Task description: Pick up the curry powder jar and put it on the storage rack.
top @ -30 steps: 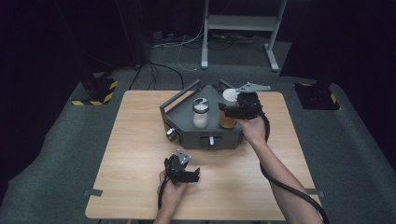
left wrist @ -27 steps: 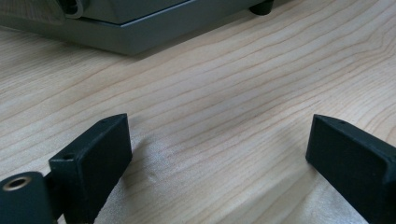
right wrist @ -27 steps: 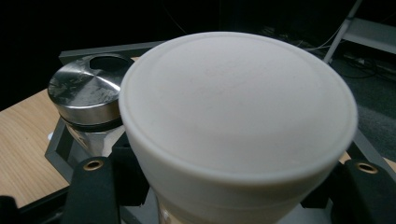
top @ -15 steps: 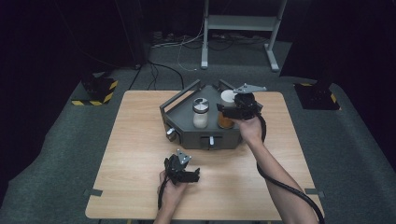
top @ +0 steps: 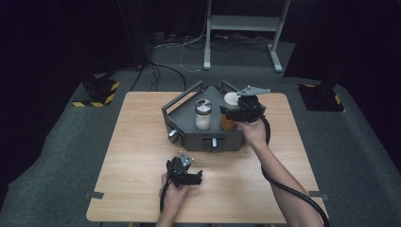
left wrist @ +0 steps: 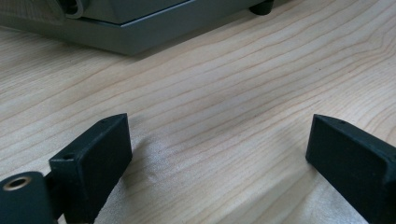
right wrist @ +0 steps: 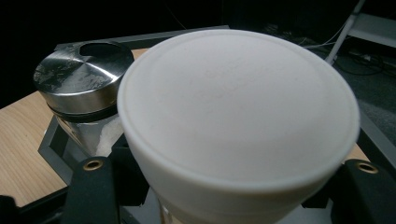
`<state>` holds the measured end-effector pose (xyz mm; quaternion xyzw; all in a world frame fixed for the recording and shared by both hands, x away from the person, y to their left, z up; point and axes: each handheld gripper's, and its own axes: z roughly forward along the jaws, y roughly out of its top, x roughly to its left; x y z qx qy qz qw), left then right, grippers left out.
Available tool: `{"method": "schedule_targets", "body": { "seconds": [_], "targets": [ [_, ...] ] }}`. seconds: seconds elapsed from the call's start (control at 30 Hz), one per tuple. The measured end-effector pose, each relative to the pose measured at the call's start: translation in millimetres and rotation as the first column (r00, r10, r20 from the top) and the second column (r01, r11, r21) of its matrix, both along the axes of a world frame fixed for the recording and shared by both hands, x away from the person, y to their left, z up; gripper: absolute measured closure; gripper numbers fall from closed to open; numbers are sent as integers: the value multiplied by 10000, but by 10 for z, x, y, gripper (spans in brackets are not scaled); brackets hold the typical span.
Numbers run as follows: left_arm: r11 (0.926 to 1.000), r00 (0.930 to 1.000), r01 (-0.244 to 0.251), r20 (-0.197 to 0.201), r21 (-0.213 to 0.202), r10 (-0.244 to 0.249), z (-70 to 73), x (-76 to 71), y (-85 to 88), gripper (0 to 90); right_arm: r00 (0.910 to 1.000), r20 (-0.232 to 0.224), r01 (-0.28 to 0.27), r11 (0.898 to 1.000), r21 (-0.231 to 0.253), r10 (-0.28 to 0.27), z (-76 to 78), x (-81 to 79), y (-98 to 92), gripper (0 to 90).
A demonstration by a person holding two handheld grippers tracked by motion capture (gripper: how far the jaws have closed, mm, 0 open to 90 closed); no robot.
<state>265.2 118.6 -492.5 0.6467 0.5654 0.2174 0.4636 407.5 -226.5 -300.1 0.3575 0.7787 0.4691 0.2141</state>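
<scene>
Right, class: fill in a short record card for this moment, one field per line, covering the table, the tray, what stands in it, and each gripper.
Table: light wood table, seen from above
Tray: grey tray with knobs on its front, on the far half of the table
In the tray: a shaker with a steel lid holding white grains; beside it a jar with a white lid and orange contents
Right gripper: at the white-lidded jar, jaws on either side of it below the lid
Left gripper: near the table's front edge, jaws wide apart, nothing between them

Grey tray (top: 184, 124) on pale wood-grain table (top: 132, 156); white-lidded orange jar (top: 230, 114); black claws.
</scene>
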Motion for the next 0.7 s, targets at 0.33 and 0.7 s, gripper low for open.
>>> {"method": "schedule_targets", "body": {
  "seconds": [0.33,0.7],
  "targets": [
    [10000,10000,-9,6,-3,9,-1,-2,-1,73,10000,28,-64,10000,-61,64,-2,-7,0,348],
    [10000,10000,17,-3,37,-17,2,-1,2,73,9999,92,-143,9997,-188,145,1,-14,0,347]
  ]
}}
